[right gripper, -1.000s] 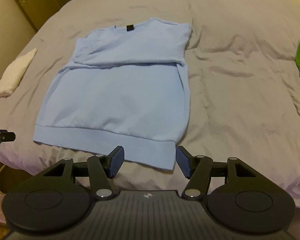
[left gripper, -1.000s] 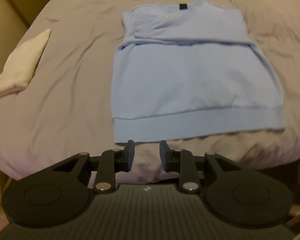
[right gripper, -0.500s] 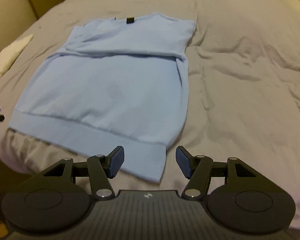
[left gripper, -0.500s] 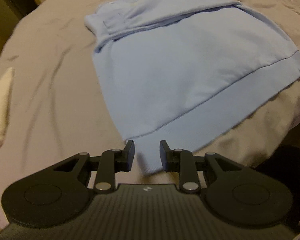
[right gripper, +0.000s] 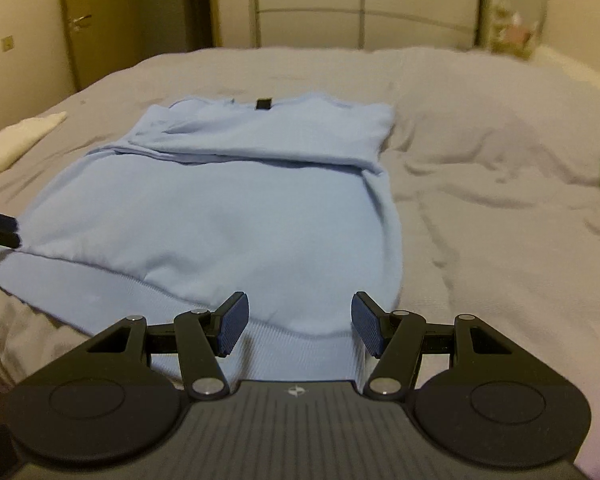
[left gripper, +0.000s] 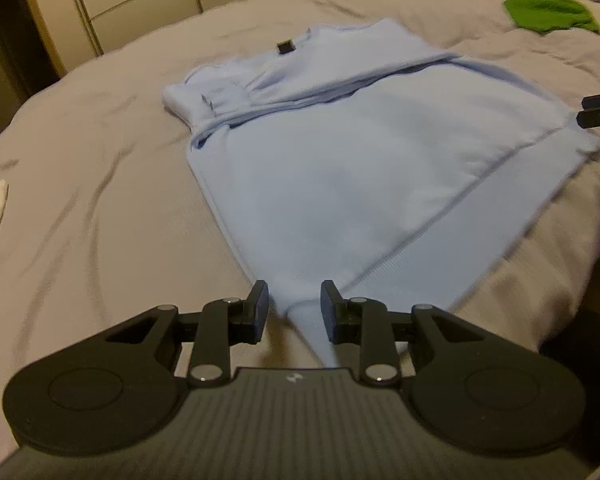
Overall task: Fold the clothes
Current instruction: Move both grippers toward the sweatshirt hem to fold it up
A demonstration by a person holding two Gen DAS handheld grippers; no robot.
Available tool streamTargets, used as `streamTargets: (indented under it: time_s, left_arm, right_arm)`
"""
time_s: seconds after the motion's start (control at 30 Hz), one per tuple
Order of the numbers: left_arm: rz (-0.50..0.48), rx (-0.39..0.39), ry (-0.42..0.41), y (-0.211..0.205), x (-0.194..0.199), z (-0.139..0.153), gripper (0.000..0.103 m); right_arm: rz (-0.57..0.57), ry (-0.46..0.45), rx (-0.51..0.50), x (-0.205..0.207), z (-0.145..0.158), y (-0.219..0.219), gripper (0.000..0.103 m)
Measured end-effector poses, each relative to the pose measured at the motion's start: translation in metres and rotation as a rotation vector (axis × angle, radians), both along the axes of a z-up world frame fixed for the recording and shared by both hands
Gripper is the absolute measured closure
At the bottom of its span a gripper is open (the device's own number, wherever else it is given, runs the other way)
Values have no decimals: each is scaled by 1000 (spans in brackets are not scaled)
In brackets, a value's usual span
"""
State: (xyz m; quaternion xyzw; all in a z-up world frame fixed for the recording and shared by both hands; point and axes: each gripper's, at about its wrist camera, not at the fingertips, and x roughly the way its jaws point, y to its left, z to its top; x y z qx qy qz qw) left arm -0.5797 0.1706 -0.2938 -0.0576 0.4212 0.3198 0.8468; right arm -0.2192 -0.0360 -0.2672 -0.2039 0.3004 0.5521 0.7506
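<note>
- We see the pale blue sweater (left gripper: pixel 340 168) lying flat on the bed (left gripper: pixel 100 200), sleeves already folded across the chest, its hem band along the edge of the bed nearest both tongs.
- Its long axis runs from that hem away from us to the collar, where a small dark label (right gripper: pixel 263 103) sits; the next fold, we judge, carries the hem up toward that collar.
- Our left tongs (left gripper: pixel 293 306) sit at the near left hem corner: the corner of the fabric pokes in between the two jaws, which are opening a little and do not press on it, so nothing is gripped yet.
- Our right tongs (right gripper: pixel 300 320) hang over the right end of the hem band with jaws spread wide; the ribbed band lies just ahead of and beneath them, untouched as far as we can tell.
- Each hand is nearest its own corner, and both point slanting down along the sweater's length, so a matched pinch at the two corners looks like the move ahead.
- Farther out, a folded white cloth (right gripper: pixel 18 142) lies to the left of the tongs, well apart from the sweater.
- A green garment (left gripper: pixel 550 10) lies far off to the right on the bed.
</note>
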Motion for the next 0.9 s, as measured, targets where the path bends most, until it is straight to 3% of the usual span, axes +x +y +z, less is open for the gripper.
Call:
streamTargets:
  time_s: [0.07,0.13,0.37,0.6,0.8,0.9]
  left_arm:
    - [-38,84,0,-11,-14,3,77]
    - [-51,128,33,-18,-24,-1,77]
    - [-263,365,221,-51,-23,-34,77]
    - [-404,577,339,-51,1,-66,75]
    - [-460,637,357,-38,4,-79,73]
    - [-480,675,371,-32,8,-86,73]
  right_arm:
    - [-5,0,13,-15,10,-14,43]
    - [34,-67,15,-31,20,-26,43]
    - [133,-223,-9,-58,35,-48,42]
    - [204,-405,-113,-56,-7,-46,41]
    - [265,-637,-181,-36,-42,-46,41]
    - [372,-761,-208,-31,-62,-45,41]
